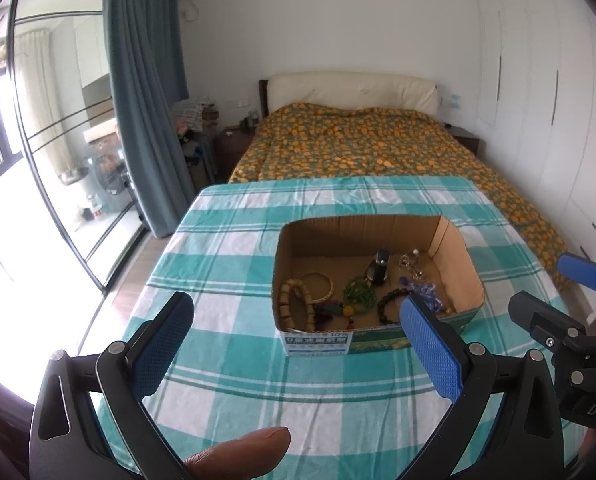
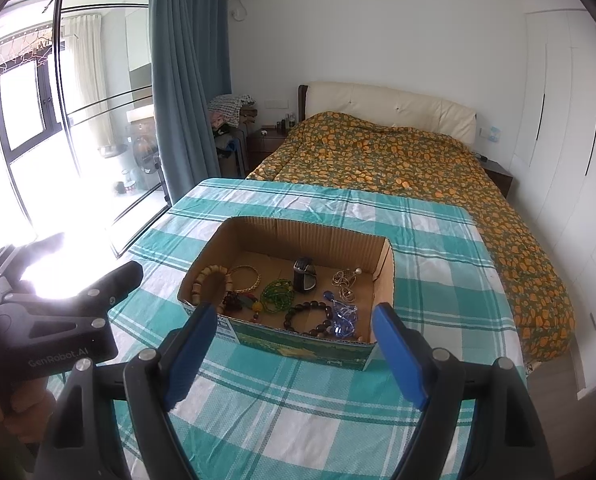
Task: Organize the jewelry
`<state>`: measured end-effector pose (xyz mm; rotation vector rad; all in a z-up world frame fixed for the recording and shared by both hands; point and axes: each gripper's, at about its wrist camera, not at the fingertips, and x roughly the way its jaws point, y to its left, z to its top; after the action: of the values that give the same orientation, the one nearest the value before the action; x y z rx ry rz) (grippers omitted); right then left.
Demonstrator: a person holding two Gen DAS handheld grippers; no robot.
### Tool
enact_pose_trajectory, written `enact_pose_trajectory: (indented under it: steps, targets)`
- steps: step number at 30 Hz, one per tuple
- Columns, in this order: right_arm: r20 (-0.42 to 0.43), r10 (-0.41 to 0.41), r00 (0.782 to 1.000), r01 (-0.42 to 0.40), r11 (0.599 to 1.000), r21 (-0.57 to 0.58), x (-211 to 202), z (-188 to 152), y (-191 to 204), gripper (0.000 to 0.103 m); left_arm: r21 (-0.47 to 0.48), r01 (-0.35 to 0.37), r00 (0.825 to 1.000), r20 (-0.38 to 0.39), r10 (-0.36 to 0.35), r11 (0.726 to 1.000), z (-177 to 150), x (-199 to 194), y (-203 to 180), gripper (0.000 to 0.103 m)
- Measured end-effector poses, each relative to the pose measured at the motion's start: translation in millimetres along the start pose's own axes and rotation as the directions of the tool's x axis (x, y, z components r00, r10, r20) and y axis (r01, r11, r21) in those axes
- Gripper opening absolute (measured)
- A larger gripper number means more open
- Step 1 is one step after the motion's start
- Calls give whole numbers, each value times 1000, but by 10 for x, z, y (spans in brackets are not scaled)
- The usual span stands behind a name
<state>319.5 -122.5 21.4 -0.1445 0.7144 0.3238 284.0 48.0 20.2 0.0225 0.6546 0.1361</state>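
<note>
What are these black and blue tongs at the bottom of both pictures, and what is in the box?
They are two hand-held grippers; a person holds one in each hand, and a camera on each looks forward along its fingers. One picture comes from the left gripper, the other from the right gripper. Both are open and hold nothing. On the checked tablecloth stands an open cardboard box with jewelry: a dark bead bracelet, green beads, a gold bangle, a blue piece.

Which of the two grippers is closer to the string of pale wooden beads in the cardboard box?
Left, probably. The pale wooden beads lie at the box's left end, ahead of the left gripper; the right gripper faces the box's middle, beads off to its left.
</note>
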Motion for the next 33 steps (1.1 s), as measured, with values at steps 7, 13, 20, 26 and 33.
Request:
enact_pose_trajectory:
  steps: [7,13,20,26,33]
  targets:
    - [0,-8,1000,8,1000,-1,-1,18,-11,82,-12,6,1000,-17,-7,1000,16,36,22,103]
    - [-3,-10,1000,10,1000,0,-5,15,-11,82,-6,11,1000,-11,-11,1000,21,12,-1,103]
    - [-8,-12,1000,12,1000,-3,5,-3,-2,82,-5,11,1000,-10,-11,1000,23,4,-16,103]
    - [-10,-15,1000,14,1000,-3,7,-24,-2,82,-3,11,1000,-14,-11,1000,13,7,-33,103]
    - [-12,-16,1000,16,1000,0,8,-37,-12,82,-9,21,1000,-18,-22,1000,-13,21,-26,103]
